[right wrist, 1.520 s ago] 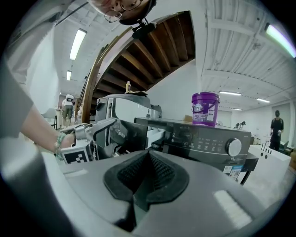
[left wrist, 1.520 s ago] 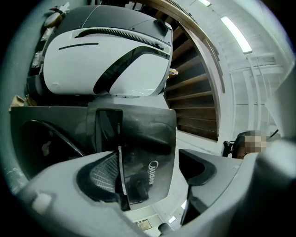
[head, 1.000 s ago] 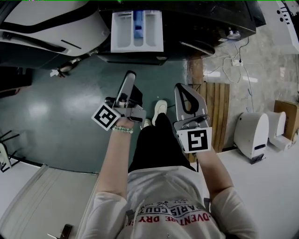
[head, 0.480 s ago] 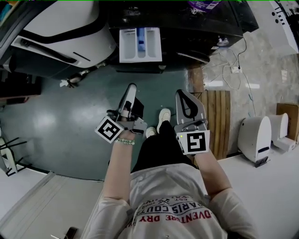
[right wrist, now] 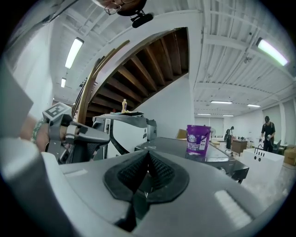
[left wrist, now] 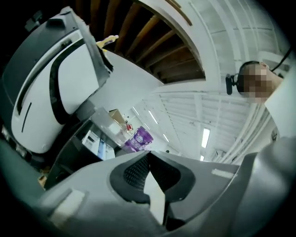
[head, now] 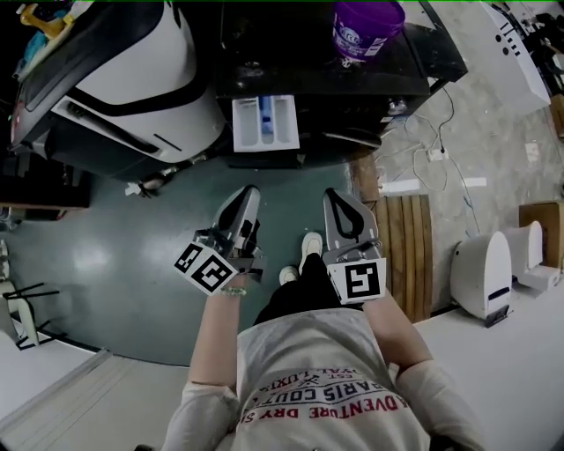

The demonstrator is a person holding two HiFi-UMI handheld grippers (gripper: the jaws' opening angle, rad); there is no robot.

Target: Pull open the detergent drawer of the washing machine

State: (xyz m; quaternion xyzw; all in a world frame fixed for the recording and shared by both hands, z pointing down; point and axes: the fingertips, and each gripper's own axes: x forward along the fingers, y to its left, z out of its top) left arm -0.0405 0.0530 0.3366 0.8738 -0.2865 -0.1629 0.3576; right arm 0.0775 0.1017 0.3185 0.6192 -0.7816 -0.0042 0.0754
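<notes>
The dark washing machine (head: 352, 88) stands at the top of the head view, its white detergent drawer (head: 264, 123) pulled out toward me with a blue insert showing. My left gripper (head: 249, 192) and right gripper (head: 336, 195) hang side by side in front of it, well short of the drawer and touching nothing. Both are shut and empty. In the left gripper view the shut jaws (left wrist: 148, 156) are rolled to one side, with the drawer (left wrist: 98, 144) beyond them. The right gripper view shows shut jaws (right wrist: 148, 156) and the machine's top (right wrist: 180, 147).
A purple bucket (head: 367, 26) sits on the washing machine. A white and black machine (head: 123, 79) stands to its left. A wooden pallet (head: 407, 229), cables (head: 432, 150) and white appliances (head: 483, 277) lie to the right. My shoes (head: 308, 242) are below the grippers.
Both grippers have risen, and the left one has rolled. The view has pulled back from the machine, so its top and the purple bucket now show. The drawer stays pulled out.
</notes>
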